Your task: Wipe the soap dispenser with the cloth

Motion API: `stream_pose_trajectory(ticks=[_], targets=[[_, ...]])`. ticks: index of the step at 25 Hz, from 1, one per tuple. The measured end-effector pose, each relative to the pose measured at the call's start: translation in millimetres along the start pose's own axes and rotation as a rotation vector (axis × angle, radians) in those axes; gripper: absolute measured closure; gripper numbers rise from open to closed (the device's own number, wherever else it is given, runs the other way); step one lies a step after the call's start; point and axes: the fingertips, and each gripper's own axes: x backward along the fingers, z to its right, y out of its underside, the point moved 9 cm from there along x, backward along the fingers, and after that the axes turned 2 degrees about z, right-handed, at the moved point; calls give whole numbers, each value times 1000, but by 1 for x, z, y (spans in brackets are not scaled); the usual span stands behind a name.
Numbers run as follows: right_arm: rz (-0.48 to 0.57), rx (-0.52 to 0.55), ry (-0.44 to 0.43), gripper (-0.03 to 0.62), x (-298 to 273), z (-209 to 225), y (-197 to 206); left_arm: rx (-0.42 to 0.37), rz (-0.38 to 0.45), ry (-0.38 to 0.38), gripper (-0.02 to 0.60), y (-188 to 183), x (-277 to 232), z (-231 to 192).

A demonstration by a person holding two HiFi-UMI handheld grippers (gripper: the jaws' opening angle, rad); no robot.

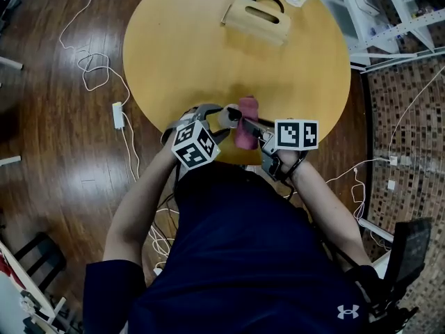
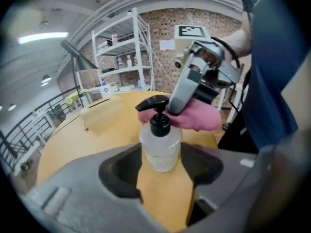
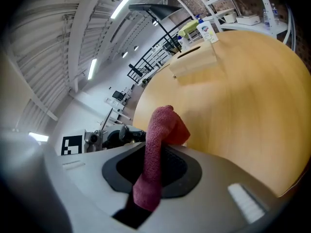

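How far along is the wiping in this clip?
Done: the left gripper holds the soap dispenser by its clear body; the right gripper clamps the pink cloth. In hand: the cloth sits at the pump head. Left: the bottle body; how much is already wiped cannot be told.

Navy T-shirt [image 1: 243,256] (white logo [image 1: 348,312]), grey left tool [image 2: 163,157]

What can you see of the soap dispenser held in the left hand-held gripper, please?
The soap dispenser is a small round bottle of clear plastic, as it looks, with cloudy contents, a black collar and a black pump head whose spout points left in the left gripper view. It stands upright, clamped on both sides by the left hand-held gripper, over the wooden table near its edge. The pink cloth, held by the right hand-held gripper, appears to touch the pump from behind.
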Motion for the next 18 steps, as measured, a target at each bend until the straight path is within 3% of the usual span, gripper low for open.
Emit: stream_pose_trajectory(ticks=[4,6,10,12,14,16,18], targets=[[-12,-27,-12,519,5,-5,19,202,50,-139,348,4,2,23],[7,-26,11,519,4,0,15,229,67,-134,348,7,5,36],[78,-45,45,519,4,12,-9,116,64,-142,364,4,16,31],[79,-44,40,519,4,10,-11,66,56,-129,328,-2,16,17],[59,-35,34,519,4,5,-3,16,38,-51,287,-8,10,7],[21,-31,20,519,6,1,8,-44,12,28,281,-12,2,4],[-12,-38,1,519,7,-2,17,-70,-9,52,298,-12,-4,5]])
